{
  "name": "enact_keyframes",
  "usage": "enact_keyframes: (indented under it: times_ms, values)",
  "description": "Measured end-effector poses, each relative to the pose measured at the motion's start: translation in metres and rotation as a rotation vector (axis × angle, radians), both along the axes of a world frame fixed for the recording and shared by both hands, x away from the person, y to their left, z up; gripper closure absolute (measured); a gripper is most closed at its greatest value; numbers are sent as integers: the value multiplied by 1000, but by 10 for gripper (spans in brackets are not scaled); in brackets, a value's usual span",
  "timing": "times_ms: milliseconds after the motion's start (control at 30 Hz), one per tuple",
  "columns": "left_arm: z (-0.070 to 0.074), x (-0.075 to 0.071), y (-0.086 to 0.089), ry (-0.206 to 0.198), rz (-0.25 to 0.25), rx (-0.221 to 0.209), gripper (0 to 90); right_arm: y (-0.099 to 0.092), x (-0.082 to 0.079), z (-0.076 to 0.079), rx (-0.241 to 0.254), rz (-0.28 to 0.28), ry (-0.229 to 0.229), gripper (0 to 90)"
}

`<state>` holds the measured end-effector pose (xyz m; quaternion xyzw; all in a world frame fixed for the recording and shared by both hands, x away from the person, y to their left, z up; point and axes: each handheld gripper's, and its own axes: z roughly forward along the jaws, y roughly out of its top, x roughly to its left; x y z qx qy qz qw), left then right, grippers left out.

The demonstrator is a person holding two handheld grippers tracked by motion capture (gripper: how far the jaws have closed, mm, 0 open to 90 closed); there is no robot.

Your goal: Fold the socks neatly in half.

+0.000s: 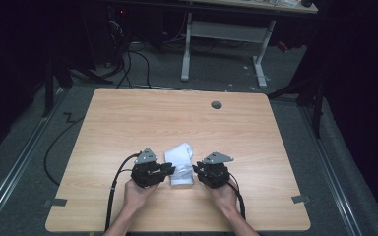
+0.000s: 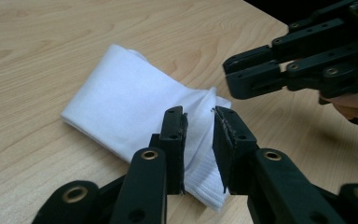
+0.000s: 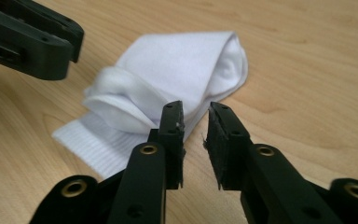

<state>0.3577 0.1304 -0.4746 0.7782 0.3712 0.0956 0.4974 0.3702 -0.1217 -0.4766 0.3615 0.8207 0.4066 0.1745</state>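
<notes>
A white sock (image 1: 181, 164), folded over with its ribbed cuff toward the near side, lies on the wooden table (image 1: 128, 118). My left gripper (image 1: 171, 169) sits at the sock's left edge. In the left gripper view its jaws (image 2: 199, 116) stand a little apart over the sock's cuff end (image 2: 130, 102), with the pads not pressing on it. My right gripper (image 1: 196, 168) is at the sock's right edge. Its jaws (image 3: 196, 112) are slightly parted just short of the sock (image 3: 186, 70), with nothing between them. Each gripper shows in the other's view, pointing in at the sock.
A round cable hole (image 1: 216, 104) sits near the table's far edge. Grey tape marks (image 1: 55, 202) (image 1: 300, 199) lie at the near corners. Behind the table stand a white-legged desk (image 1: 226, 29) and floor cables (image 1: 128, 64).
</notes>
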Motion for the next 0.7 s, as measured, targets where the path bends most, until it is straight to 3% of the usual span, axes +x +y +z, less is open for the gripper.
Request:
enact_keyframes:
  times_ms: [233, 367, 533, 700]
  values:
    - [-1, 11, -7, 24, 71, 29, 732, 10, 4, 17, 12, 21, -38, 788]
    - [-5, 17, -12, 44, 92, 58, 670, 21, 15, 16, 4, 18, -18, 777]
    - [-8, 16, -16, 49, 71, 70, 638, 25, 21, 11, -11, 22, 14, 753]
    - [-11, 9, -18, 62, 42, 74, 592, 25, 11, 2, -26, 54, 33, 713]
